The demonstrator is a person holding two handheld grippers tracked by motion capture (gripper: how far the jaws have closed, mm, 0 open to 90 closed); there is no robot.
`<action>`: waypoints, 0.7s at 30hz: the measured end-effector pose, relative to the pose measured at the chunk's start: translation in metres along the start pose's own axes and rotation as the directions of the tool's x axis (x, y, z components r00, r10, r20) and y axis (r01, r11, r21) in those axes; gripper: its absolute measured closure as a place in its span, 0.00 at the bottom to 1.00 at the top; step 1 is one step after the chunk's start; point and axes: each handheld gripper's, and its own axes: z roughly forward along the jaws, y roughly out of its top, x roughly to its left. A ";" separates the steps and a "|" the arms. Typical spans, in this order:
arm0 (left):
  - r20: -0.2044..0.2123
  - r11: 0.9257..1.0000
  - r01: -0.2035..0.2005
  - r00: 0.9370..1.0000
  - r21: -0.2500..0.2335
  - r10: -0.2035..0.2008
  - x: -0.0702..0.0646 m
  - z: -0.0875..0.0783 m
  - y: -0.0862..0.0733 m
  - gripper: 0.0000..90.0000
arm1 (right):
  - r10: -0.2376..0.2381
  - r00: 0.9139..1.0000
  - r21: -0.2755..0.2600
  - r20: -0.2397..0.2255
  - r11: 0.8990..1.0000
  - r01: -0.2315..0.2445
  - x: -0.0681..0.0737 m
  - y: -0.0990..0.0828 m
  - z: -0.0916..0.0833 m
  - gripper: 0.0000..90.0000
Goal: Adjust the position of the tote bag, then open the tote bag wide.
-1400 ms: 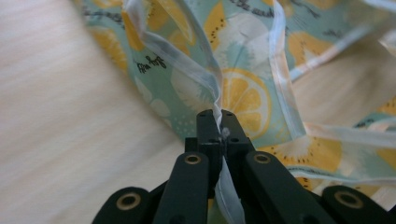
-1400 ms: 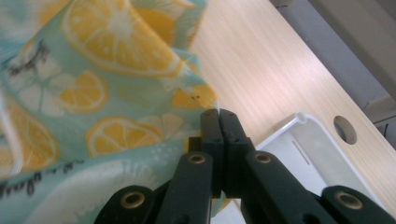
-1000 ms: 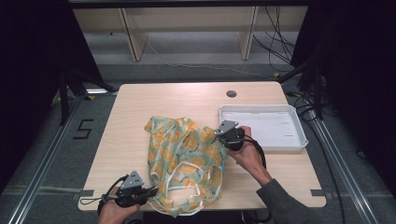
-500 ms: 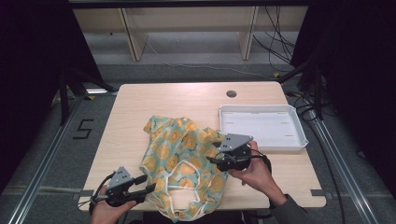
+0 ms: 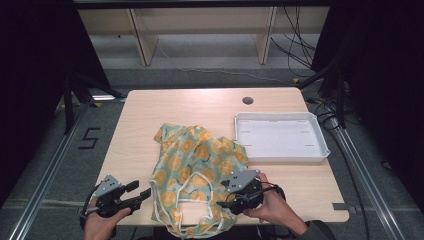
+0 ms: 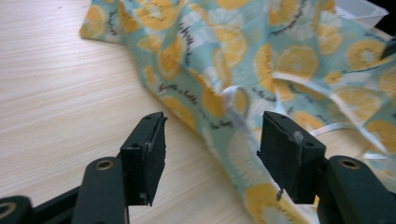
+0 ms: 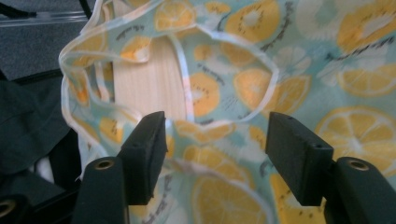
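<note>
The left claw (image 5: pixel 142 192), its jaws just opened and apart, sits beside the lemon-print garment (image 5: pixel 197 172) crumpled on the surface (image 5: pixel 200 107). The right claw (image 5: pixel 224 202), also just opened, hovers over the garment's near edge, gripping nothing.

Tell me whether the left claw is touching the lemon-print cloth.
Apart. In the left gripper view the left claw, whose jaws have just been opening, stands open with bare pads, and the lemon-print cloth lies on the table beyond them, untouched.
</note>
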 end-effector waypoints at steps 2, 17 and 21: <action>-0.002 1.000 0.012 1.000 0.001 -0.012 0.003 0.001 -0.001 0.44 | 0.003 1.000 0.004 0.001 1.000 -0.003 0.000 -0.002 0.000 0.42; -0.026 0.999 -0.003 1.000 0.035 0.003 0.008 0.003 -0.005 0.42 | -0.052 0.999 0.104 0.000 0.993 0.052 0.000 -0.019 0.009 0.41; -0.026 0.999 0.002 1.000 0.037 -0.001 0.007 0.005 -0.005 0.40 | -0.050 0.999 0.106 -0.020 0.993 0.051 0.002 -0.020 0.013 0.48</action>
